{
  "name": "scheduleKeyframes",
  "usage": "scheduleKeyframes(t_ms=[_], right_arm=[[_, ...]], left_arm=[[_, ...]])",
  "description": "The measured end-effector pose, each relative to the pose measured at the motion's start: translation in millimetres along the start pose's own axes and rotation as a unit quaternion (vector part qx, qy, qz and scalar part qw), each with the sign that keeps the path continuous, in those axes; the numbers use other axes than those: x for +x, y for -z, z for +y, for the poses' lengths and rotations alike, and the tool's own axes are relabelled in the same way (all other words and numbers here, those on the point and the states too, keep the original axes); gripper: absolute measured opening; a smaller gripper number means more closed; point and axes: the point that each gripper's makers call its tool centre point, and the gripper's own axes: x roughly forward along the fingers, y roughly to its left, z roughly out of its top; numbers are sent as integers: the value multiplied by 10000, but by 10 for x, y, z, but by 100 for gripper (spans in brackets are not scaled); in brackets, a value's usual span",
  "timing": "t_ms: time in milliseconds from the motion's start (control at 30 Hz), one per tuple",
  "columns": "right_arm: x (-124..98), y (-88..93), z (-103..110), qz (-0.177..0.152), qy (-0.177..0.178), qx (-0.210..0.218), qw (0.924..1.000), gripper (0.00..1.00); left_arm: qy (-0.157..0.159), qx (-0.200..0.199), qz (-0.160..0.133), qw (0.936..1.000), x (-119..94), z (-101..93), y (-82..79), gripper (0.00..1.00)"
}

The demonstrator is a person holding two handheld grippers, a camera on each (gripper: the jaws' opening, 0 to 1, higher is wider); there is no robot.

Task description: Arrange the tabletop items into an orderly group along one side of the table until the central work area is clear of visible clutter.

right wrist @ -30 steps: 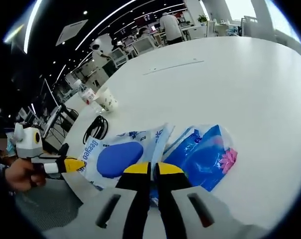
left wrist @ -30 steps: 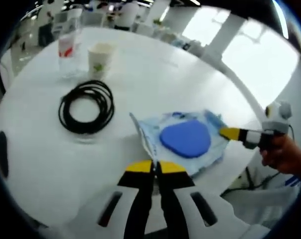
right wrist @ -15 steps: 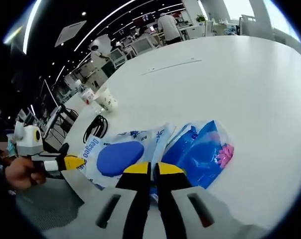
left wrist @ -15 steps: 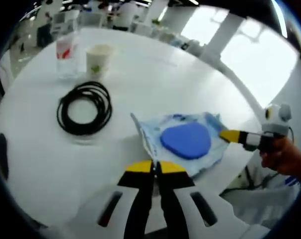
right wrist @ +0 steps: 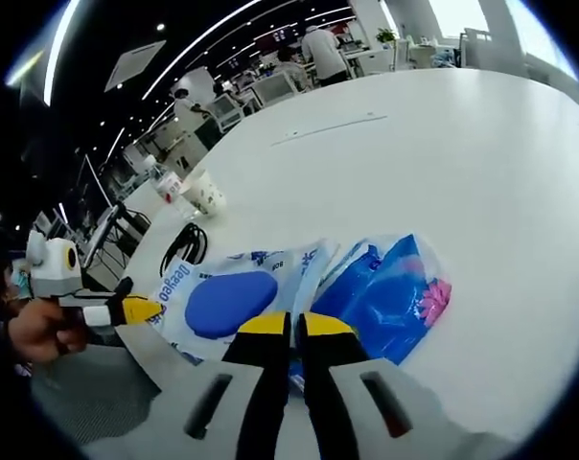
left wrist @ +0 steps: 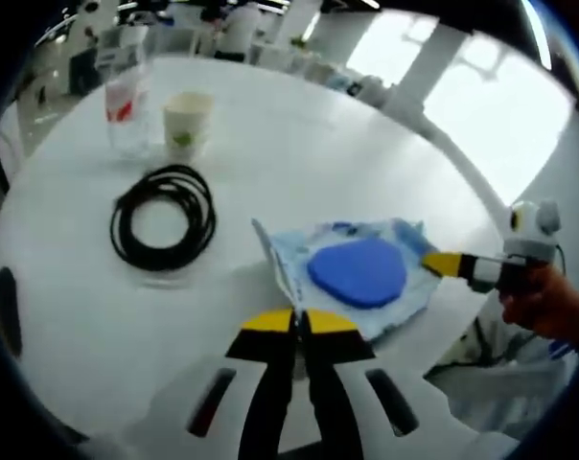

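Note:
A pale wipes packet point(left wrist: 357, 271) with a blue oval label lies near the edge of the white round table point(left wrist: 318, 144). My left gripper point(left wrist: 294, 322) is shut on its raised near flap. In the right gripper view the same wipes packet point(right wrist: 227, 299) lies left of a bright blue packet point(right wrist: 385, 292) with a pink flower. My right gripper point(right wrist: 291, 326) is shut on that blue packet's near corner. It enters the left gripper view as the right gripper point(left wrist: 443, 262), held by a hand point(left wrist: 548, 307). The left gripper point(right wrist: 136, 309) touches the wipes packet's left end.
A black cable coil point(left wrist: 165, 216), a paper cup point(left wrist: 187, 120) and a water bottle point(left wrist: 127, 101) stand farther back on the table. A dark oval object point(left wrist: 4, 309) lies at the left edge. The coil point(right wrist: 184, 247) and cup point(right wrist: 205, 192) also sit beyond the packets.
The blue packet has bunched slightly toward the wipes packet. Both grippers stay shut in about the same place; the views shifted only a little.

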Motion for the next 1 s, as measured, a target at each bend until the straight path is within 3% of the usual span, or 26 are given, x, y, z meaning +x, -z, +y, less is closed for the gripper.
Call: scheduleKeyframes(t_ms=[200,1000], right_arm=[[16,-20,16,44,-5,-63,10000,3],[172,-485,-33,-162,46,-10,9999,3]], left_arm=[[-18,23,-110,9999,7,23,-124,1],[-35,314,-487,9983,174,28,-810,1]])
